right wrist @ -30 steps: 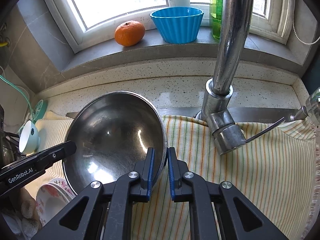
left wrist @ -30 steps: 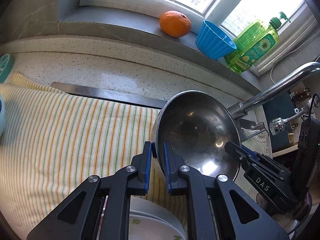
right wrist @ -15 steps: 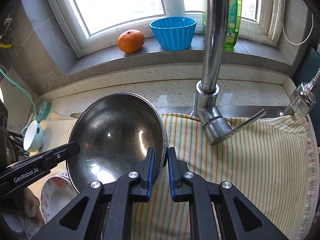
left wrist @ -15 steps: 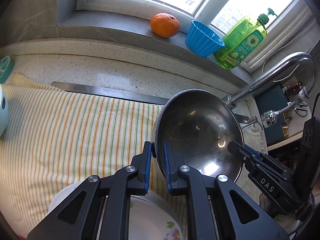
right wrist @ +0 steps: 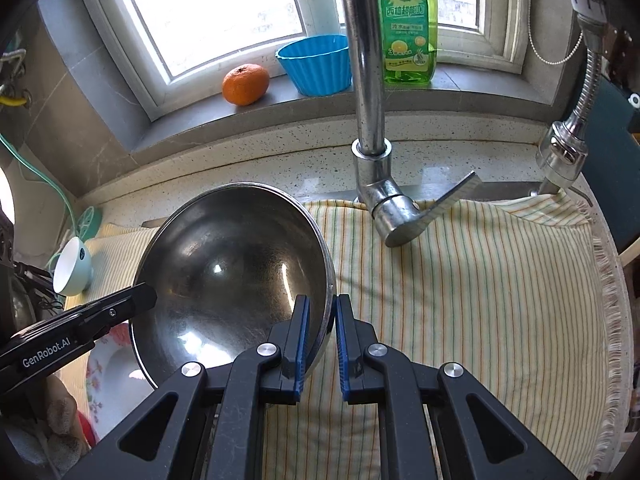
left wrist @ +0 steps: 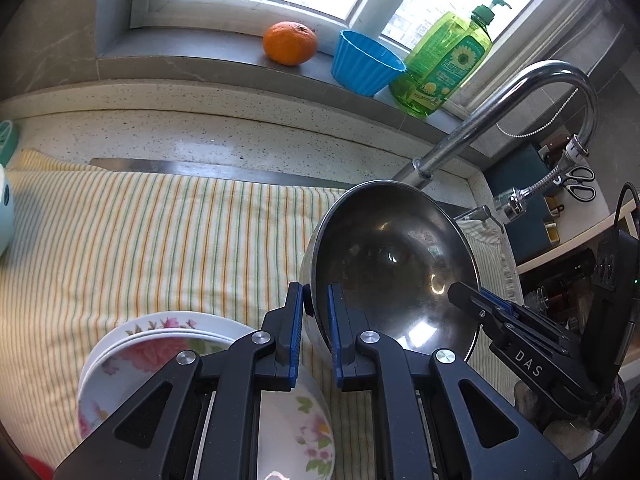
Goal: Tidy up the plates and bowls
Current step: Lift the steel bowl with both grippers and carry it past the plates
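Both the left gripper (left wrist: 315, 320) and right gripper (right wrist: 320, 332) pinch opposite rims of the steel bowl (left wrist: 394, 264), held tilted above the striped cloth (left wrist: 160, 240), with floral plates (left wrist: 160, 344), seemingly stacked, just below the left gripper, near the tap (right wrist: 368, 80).

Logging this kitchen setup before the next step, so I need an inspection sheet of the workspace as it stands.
Surface: striped cloth over the counter.
Job's things: steel bowl held aloft; floral plates stacked below.
Clutter: tangerine, blue cup, dish soap bottle on sill.
Grippers: left gripper and right gripper, jaws clamping opposite rims.
Cables: black cable far right.
Surroundings: faucet, window.
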Demonstrator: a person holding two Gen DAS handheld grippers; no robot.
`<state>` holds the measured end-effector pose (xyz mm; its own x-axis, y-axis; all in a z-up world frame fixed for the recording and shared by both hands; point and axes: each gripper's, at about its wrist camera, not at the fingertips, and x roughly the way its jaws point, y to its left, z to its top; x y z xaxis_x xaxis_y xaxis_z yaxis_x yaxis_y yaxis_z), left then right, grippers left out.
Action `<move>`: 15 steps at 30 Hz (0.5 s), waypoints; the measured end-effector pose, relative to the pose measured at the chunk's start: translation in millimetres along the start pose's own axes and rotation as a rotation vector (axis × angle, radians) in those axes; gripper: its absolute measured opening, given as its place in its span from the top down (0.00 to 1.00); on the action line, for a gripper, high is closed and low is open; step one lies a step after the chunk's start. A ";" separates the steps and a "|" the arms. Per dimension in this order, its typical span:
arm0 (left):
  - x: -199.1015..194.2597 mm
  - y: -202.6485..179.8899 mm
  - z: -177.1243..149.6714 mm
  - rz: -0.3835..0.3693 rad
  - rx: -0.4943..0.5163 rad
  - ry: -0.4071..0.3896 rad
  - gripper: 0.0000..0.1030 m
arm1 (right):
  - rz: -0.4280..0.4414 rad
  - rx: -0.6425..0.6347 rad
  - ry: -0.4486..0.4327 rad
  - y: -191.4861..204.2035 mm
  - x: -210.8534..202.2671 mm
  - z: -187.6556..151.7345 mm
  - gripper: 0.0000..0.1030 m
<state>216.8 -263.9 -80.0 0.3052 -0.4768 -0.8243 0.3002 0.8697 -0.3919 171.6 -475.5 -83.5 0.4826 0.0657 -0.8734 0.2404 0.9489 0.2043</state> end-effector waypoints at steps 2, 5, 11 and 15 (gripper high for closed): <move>-2.0 -3.9 -4.5 -0.005 0.008 0.001 0.90 | 0.000 0.010 0.003 -4.7 -4.4 -7.0 0.89; -4.5 -9.2 -12.5 -0.013 0.023 0.005 0.90 | -0.002 0.026 0.008 -9.8 -9.8 -17.4 0.89; -6.7 -19.2 -27.7 -0.022 0.043 0.021 0.90 | -0.005 0.055 0.019 -19.7 -20.6 -38.0 0.89; -8.3 -25.3 -36.5 -0.028 0.055 0.030 0.90 | -0.006 0.068 0.022 -25.8 -26.8 -48.3 0.89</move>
<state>173.7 -277.3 -78.2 0.2691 -0.4960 -0.8256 0.3573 0.8475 -0.3926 111.7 -486.8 -86.7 0.4627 0.0672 -0.8840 0.3005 0.9262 0.2276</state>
